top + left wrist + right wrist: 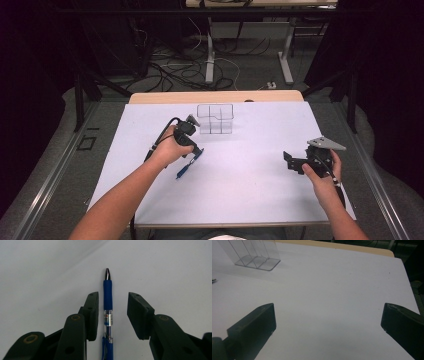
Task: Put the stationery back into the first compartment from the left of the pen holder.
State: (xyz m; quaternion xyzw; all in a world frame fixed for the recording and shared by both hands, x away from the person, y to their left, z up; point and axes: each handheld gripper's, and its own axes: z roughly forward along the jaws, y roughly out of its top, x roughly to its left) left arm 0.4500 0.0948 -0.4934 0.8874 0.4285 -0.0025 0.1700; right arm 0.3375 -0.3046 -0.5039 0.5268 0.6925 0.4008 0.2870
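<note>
in the left gripper view, low centre, the left gripper (112,315) straddles a blue pen (108,315) lying on the white sheet (175,270); its jaws stand narrow, one pad just beside the barrel, the other apart. the barrel label is too small to read. lower right of the high view, the right gripper (295,162) gapes wide. farther up, centre, stands a clear divided box (215,119).

I see a pen (108,315) with a matt blue rubbery grip, glossy clear plastic barrel and shiny metal tip. My left gripper's pads (93,315) look matt black. The far organiser (215,118) is glossy clear plastic on a smooth, matt white sheet (240,185).
</note>
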